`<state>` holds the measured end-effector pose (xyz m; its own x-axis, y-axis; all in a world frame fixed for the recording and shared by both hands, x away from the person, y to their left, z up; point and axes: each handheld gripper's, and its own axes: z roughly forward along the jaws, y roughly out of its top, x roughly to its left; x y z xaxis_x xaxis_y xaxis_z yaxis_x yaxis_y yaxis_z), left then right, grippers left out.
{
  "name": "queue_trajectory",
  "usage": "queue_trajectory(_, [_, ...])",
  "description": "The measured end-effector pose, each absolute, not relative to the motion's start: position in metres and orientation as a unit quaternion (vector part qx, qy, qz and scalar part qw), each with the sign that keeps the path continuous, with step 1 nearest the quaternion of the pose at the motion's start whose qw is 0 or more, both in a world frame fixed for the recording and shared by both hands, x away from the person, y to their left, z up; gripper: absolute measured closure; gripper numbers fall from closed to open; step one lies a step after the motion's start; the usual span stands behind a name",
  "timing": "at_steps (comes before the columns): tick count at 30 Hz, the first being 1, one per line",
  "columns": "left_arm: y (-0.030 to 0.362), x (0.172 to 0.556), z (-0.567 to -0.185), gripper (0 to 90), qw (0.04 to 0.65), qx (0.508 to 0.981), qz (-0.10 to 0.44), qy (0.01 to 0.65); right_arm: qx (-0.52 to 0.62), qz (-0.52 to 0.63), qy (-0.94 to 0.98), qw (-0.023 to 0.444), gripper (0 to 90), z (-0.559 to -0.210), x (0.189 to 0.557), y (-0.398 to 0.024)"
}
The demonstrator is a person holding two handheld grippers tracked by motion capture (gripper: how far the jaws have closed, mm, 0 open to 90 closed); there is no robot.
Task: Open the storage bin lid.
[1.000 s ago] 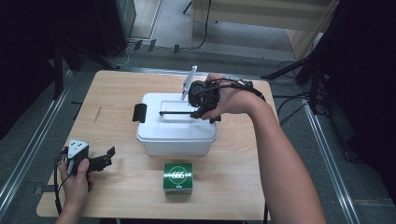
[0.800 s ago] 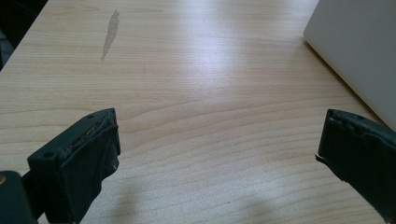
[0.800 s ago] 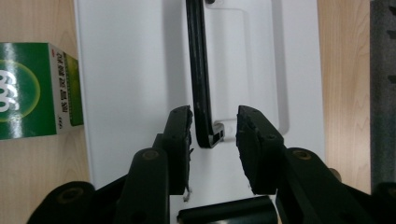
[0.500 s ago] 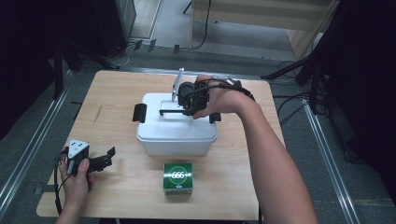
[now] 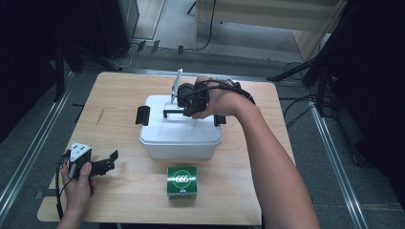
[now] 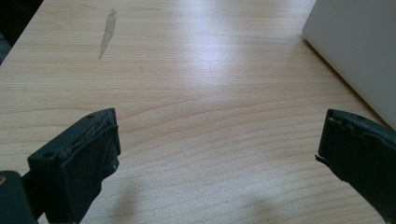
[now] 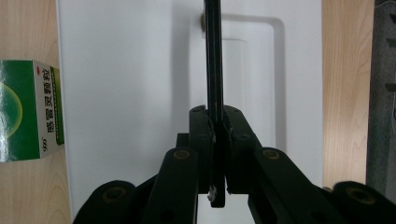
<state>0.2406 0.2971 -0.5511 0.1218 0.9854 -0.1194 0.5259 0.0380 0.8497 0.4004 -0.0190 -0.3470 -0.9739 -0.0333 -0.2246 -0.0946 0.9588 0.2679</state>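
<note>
Right gripper jaws just closed on one handle.

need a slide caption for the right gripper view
Right gripper clamped on the thin black handle of the white plastic box's lid, green carton beside it.

the right gripper slides along the top of the white box, toward the far end of the black handle. its jaws have just been closing, and now the handle sits squeezed tight between them. the handle stands up on its edge, running straight out ahead of the jaws.
</note>
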Motion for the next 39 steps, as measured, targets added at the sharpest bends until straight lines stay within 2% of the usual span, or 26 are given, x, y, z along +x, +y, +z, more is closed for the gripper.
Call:
queue_trajectory(12, [0.297, 0.241, -0.551, 0.0, 0.401, 0.632, 0.283, 0.599, -0.025, 0.16, 0.981, 0.107, 85.3, -0.339, 0.398, -0.02])
queue_trajectory(25, [0.297, 0.241, -0.551, 0.0, 0.399, 0.635, 0.282, 0.598, -0.036, 0.184, 0.974, 0.125, 85.4, -0.306, 0.389, -0.028])
queue_trajectory(39, [0.297, 0.24, -0.551, 0.0, 0.401, 0.632, 0.286, 0.598, -0.009, 0.171, 0.977, 0.127, 85.4, -0.302, 0.39, -0.069])
